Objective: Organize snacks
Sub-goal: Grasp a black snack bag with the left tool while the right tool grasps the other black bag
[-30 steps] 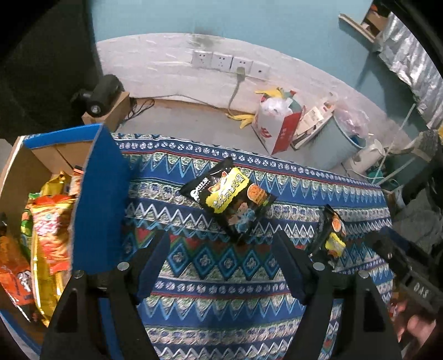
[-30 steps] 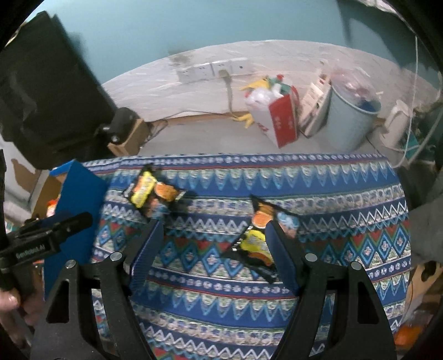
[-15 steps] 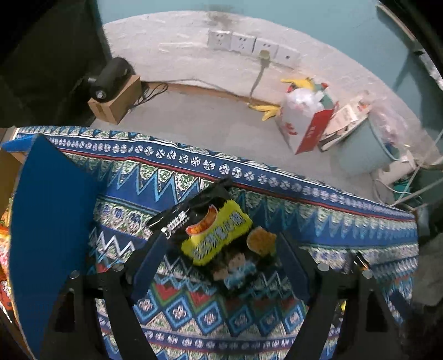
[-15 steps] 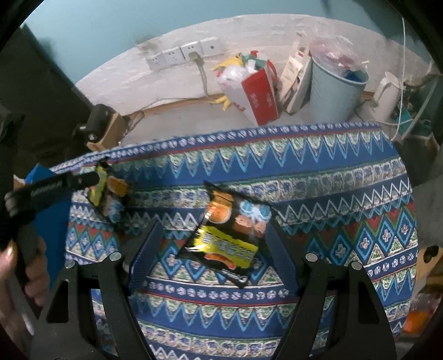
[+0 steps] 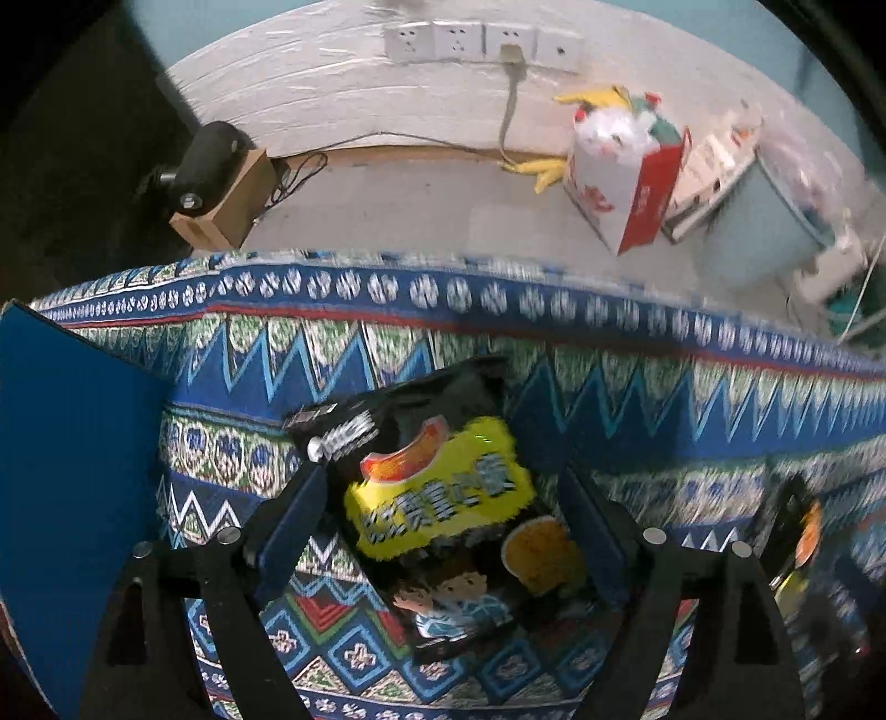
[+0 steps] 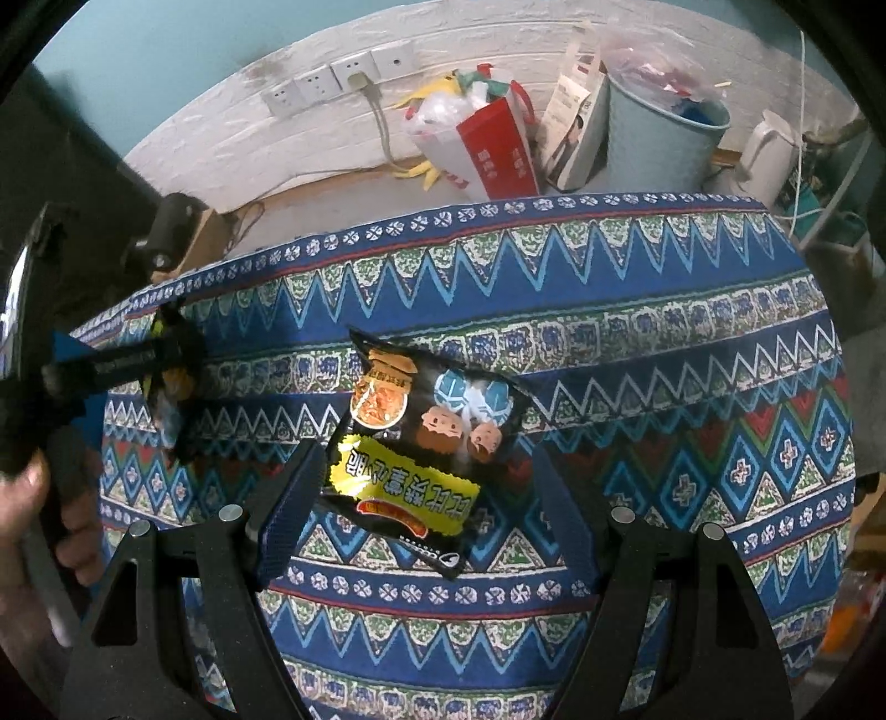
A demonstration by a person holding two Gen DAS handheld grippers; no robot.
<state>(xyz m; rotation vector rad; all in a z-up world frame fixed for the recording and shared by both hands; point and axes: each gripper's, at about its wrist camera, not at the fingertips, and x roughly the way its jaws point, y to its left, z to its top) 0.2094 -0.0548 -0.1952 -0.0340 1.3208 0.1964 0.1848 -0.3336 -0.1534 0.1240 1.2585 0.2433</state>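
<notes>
Two black-and-yellow snack packets lie on the patterned blue tablecloth (image 5: 387, 332). In the left wrist view, one packet (image 5: 443, 509) lies between the open fingers of my left gripper (image 5: 443, 515); the other packet (image 5: 797, 554) shows at the right edge. In the right wrist view, the second packet (image 6: 421, 454) lies between the open fingers of my right gripper (image 6: 426, 493). The left gripper and its packet (image 6: 171, 387) also show at the left of that view. Neither gripper has closed on a packet.
A blue box flap (image 5: 72, 498) stands at the left of the cloth. Beyond the table's far edge are the floor, a camera on a cardboard block (image 5: 216, 183), a red-and-white bag (image 5: 626, 177), a light blue bin (image 6: 659, 133) and wall sockets (image 5: 482, 41).
Both grippers have moved forward and down over their packets, which now lie between the open fingers. The snack-filled box has left the left wrist view except for its flap.
</notes>
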